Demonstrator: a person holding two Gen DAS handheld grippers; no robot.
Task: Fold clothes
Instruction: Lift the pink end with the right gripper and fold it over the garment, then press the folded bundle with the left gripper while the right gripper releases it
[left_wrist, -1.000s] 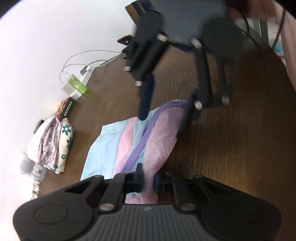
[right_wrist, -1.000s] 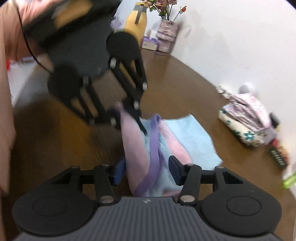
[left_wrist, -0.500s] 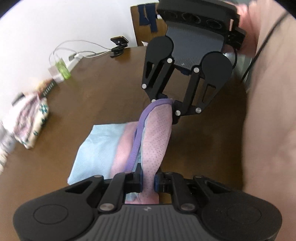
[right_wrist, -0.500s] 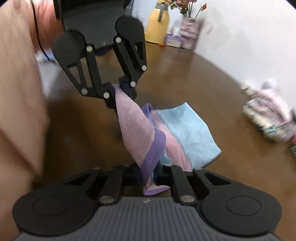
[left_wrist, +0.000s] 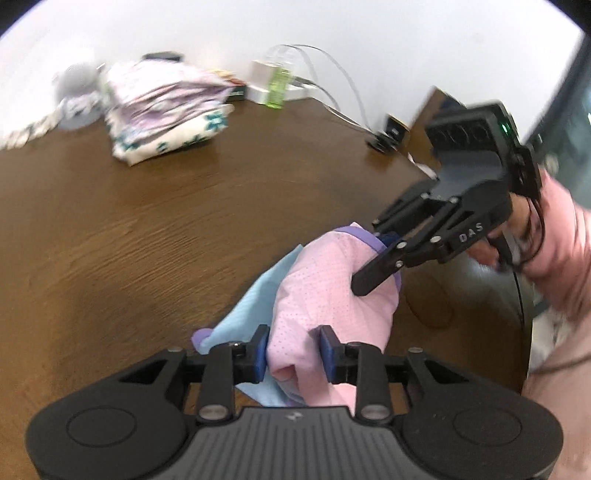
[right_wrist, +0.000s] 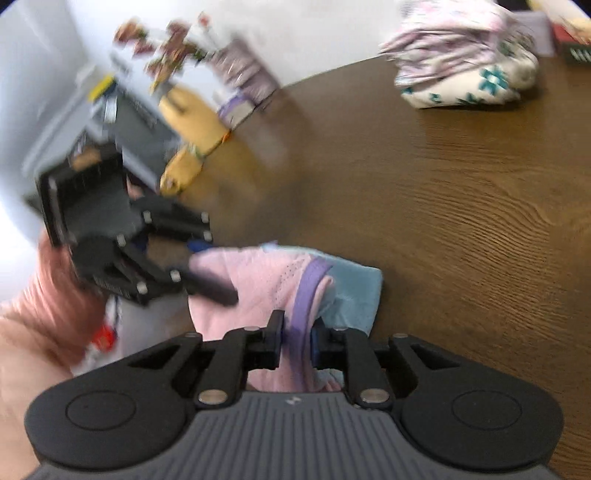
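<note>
Pink-blue mesh garment w/ purple trim (left_wrist: 332, 295) stretched lengthwise btwn left gripper (left_wrist: 293, 349) & right gripper (right_wrist: 297, 341), both clamped on it, above brown wooden table (left_wrist: 147, 229).

garment (left_wrist: 325, 295) on table (left_wrist: 147, 229) between both grippers, folded pile (left_wrist: 166, 110) far behind near wall (left_wrist: 332, 33)

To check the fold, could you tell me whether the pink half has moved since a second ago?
Yes: the pink half now covers most of the blue half, carried toward the floral pile.
</note>
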